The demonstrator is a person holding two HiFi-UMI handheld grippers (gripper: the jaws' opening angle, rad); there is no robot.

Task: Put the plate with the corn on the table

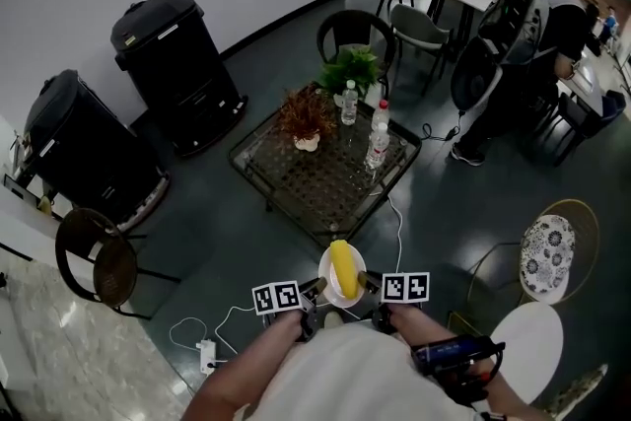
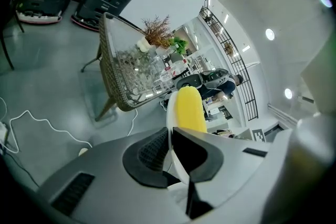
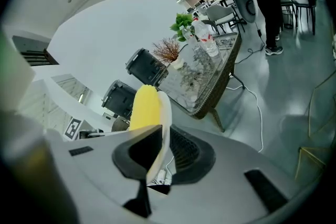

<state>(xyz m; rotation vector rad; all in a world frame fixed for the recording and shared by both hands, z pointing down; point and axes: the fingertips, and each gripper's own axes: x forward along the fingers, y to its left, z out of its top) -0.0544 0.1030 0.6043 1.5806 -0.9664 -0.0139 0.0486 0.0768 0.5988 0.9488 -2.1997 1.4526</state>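
**Plate w/ corn held at both sides, short of table**

Head view: white plate (image 1: 325, 279) is up in the air over the floor, near the closest corner of the glass-top table (image 1: 281, 200), not touching it. The corn (image 1: 343, 269) lies on the plate, long axis running away from the person twd the table. The left gripper (image 1: 320, 287) is at the plate's left edge, the right gripper (image 1: 367, 283) at its right edge.

Left gripper view: jaws clamped on the plate rim (image 2: 170, 128), w/ the corn (image 2: 189, 110) just beyond, lying across the jaws' line.

Right gripper view: jaws pinch the opp. rim (image 3: 165, 118). The corn (image 3: 144, 107) is on the inner side, its far end twd the table.
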